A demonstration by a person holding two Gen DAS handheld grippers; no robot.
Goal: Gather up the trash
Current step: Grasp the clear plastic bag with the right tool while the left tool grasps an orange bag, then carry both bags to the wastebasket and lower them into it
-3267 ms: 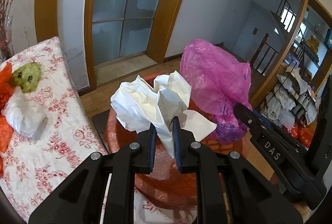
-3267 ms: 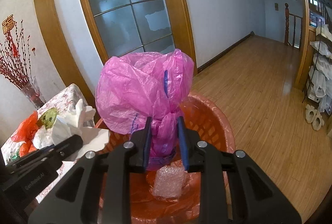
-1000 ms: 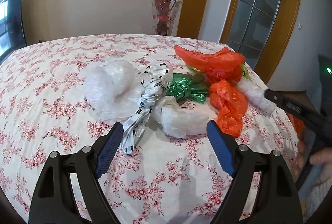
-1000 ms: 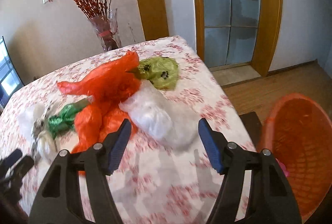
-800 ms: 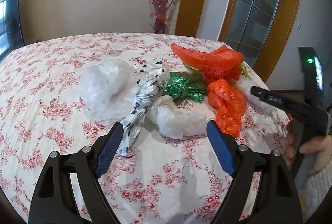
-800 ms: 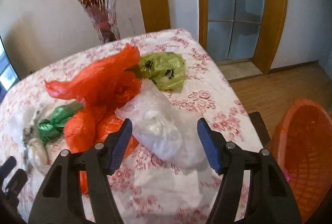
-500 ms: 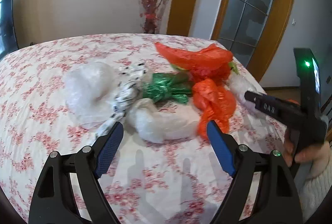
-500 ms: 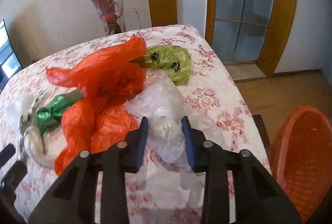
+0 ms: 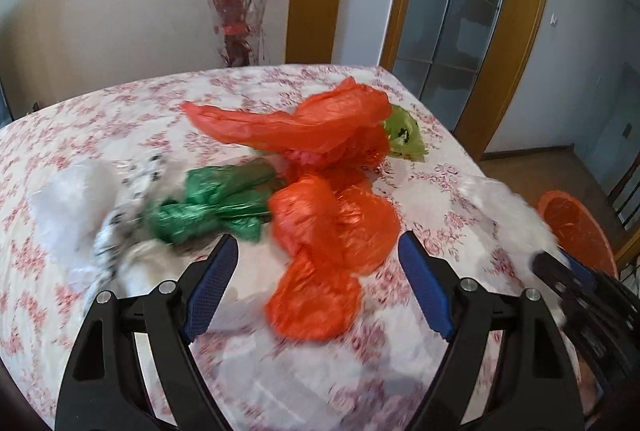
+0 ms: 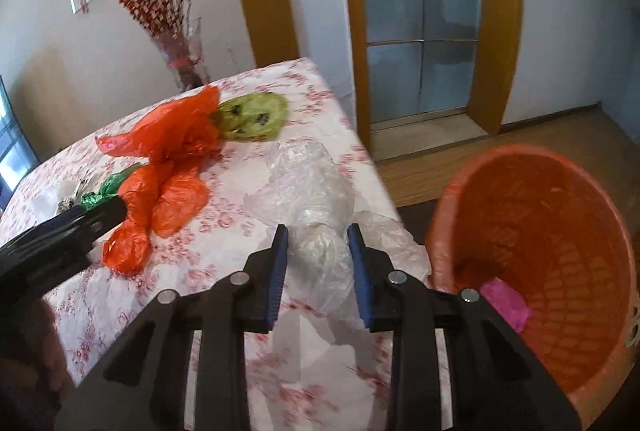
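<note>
My right gripper [image 10: 318, 243] is shut on a clear plastic bag [image 10: 316, 199] and holds it over the table's right edge, beside the orange basket [image 10: 560, 231]. A pink bag [image 10: 506, 305] lies in the basket. My left gripper [image 9: 316, 259] is open, its jaws on either side of a crumpled orange bag [image 9: 328, 231] on the table. A bigger orange bag [image 9: 304, 127], a green bag [image 9: 212, 199], a light green bag [image 9: 402, 131] and white bags [image 9: 80, 207] lie around it.
The table has a floral cloth [image 9: 80, 119]. A glass vase with red branches [image 9: 236, 27] stands at its far edge. The basket stands on the wood floor [image 10: 560, 131] right of the table. A glass door [image 10: 416, 15] is behind.
My right gripper closed on the clear bag and lifted it toward the basket. My left gripper moved right, from the white bags to over the orange bag, staying open.
</note>
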